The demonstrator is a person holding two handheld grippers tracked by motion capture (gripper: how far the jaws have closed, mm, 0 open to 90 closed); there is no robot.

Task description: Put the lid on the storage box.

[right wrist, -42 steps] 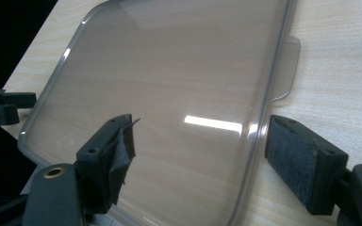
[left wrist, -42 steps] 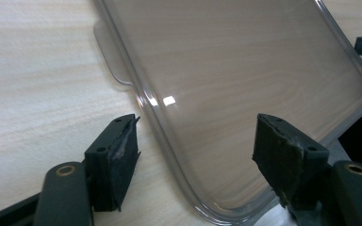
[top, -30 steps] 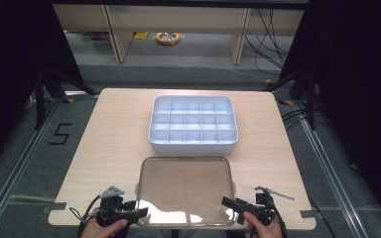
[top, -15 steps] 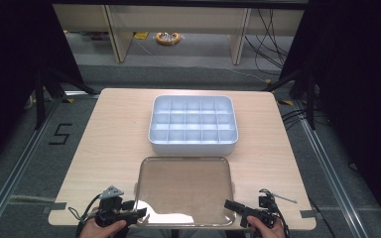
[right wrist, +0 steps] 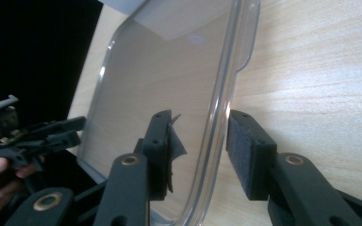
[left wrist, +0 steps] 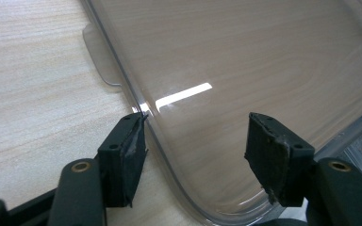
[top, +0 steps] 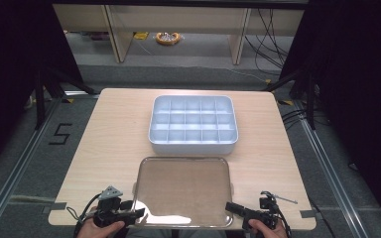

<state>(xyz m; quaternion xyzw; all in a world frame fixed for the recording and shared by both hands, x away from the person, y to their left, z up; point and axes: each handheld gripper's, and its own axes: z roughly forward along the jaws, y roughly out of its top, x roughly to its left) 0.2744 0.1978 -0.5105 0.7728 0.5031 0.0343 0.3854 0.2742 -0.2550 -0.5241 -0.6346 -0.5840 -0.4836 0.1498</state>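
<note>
The clear lid [top: 182,191] lies lengthwise between both claws: right claw [right wrist: 202,141] closing astride its right rim, left claw [left wrist: 195,150] half-open straddling its near-left corner.

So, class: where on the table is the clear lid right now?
In the high view the clear lid lies flat at the table's near edge, just in front of the white compartment box.

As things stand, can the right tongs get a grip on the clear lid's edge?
Probably yes. The right tongs already straddle the rim of the clear lid at its near right corner, one jaw on each side, and have just been closing on it. Nothing lies between them and the rim.
</note>
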